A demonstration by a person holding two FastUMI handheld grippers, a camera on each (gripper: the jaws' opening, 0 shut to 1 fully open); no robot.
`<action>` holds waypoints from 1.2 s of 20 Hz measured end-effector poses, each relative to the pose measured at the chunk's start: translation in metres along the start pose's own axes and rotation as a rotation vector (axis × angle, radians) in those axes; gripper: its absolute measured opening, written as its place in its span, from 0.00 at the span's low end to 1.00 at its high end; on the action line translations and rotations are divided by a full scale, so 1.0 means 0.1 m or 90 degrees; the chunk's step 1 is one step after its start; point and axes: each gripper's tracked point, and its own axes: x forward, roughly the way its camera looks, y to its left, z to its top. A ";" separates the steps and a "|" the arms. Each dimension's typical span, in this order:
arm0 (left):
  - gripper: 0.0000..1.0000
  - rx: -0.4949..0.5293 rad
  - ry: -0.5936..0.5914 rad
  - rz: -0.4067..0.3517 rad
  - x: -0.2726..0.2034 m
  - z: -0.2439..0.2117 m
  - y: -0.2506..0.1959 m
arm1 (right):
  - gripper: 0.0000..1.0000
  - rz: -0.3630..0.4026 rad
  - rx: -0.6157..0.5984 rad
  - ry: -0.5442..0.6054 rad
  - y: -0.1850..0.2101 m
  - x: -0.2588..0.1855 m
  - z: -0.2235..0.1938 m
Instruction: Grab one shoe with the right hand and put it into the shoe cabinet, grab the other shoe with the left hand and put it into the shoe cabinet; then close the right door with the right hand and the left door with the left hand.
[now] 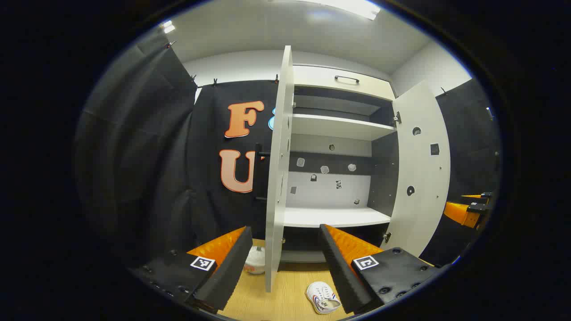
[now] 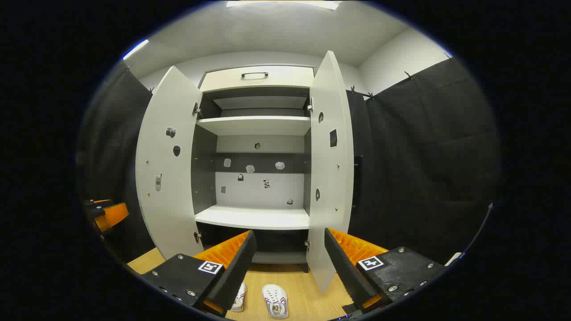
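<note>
Right gripper view showed the right gripper (image 2: 287, 263), fingers apart and empty, above one shoe (image 2: 275, 301) lying lengthwise. The left gripper (image 1: 285, 263) gaped likewise.

Counts: two shoes, one cabinet, two doors, two tools.

Two shoes (image 2: 275, 301) (image 2: 239, 298) lie on the floor; one cabinet (image 2: 254, 127) has two open doors (image 2: 167, 165) (image 2: 329, 169), two shelves (image 2: 254, 217) and one drawer (image 2: 256, 78); two tools (image 2: 287, 263) (image 1: 283, 263).

Wooden floor (image 2: 308, 294) with two white shoes (image 2: 275, 301) side by side, near the open shoe cabinet (image 2: 256, 218).
</note>
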 end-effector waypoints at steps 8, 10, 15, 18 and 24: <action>0.99 0.010 -0.011 0.002 0.02 0.04 0.00 | 0.94 -0.007 0.000 -0.001 -0.04 0.02 -0.01; 0.96 0.007 -0.010 -0.001 0.04 0.04 0.00 | 0.94 -0.008 0.000 0.000 -0.04 0.02 -0.02; 0.99 0.007 -0.004 -0.009 0.07 0.02 -0.03 | 0.94 -0.012 -0.002 -0.001 -0.05 0.03 -0.02; 0.96 0.007 -0.006 -0.006 0.09 0.02 -0.01 | 0.94 -0.016 -0.006 -0.003 -0.06 0.04 -0.03; 0.96 0.012 -0.006 -0.003 0.08 0.02 0.02 | 0.94 -0.013 -0.014 0.024 -0.04 0.12 -0.31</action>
